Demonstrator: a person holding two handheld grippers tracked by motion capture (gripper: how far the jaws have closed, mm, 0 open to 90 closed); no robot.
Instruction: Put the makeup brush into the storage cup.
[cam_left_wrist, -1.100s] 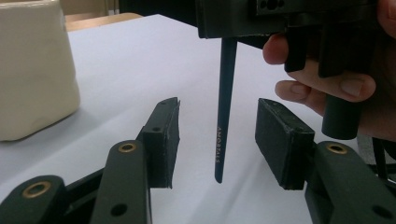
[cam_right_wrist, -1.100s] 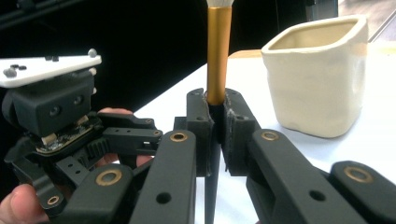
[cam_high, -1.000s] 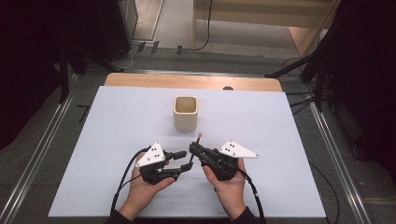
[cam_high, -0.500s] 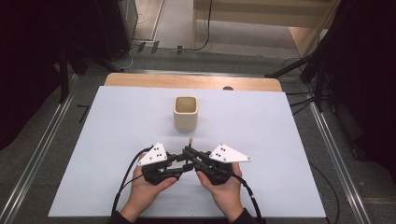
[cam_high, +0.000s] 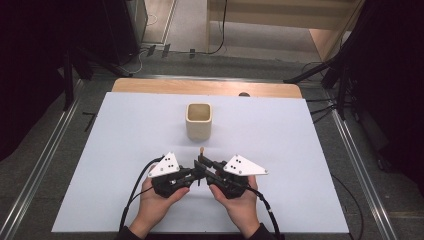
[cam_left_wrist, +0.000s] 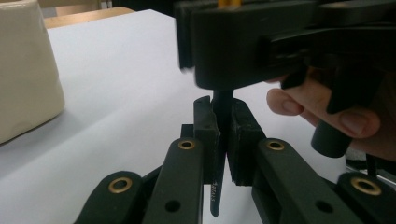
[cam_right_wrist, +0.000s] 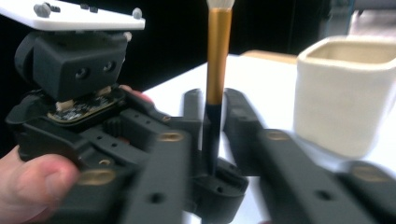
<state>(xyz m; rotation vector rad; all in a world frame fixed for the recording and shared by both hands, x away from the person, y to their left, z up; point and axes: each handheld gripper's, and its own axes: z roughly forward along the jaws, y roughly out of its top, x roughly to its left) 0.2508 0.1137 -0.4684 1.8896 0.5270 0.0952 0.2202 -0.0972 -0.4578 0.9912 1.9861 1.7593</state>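
both tongs (cam_high: 201, 167) pinch one upright brush (cam_right_wrist: 215, 88).

The left gripper (cam_high: 196, 172) and right gripper (cam_high: 206, 170), apart a second ago, have come together tip to tip; both sets of jaws now close on the upright makeup brush (cam_right_wrist: 215, 84) between them

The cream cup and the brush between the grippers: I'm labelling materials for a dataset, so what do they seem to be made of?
The cup looks like glazed ceramic, though matte plastic is possible: thick rounded walls, a soft-cornered square rim, an even cream sheen. The brush seems to have a metal ferrule, going by its gold satin shine, above a black handle, plastic or lacquered wood, with pale bristles at the tip.
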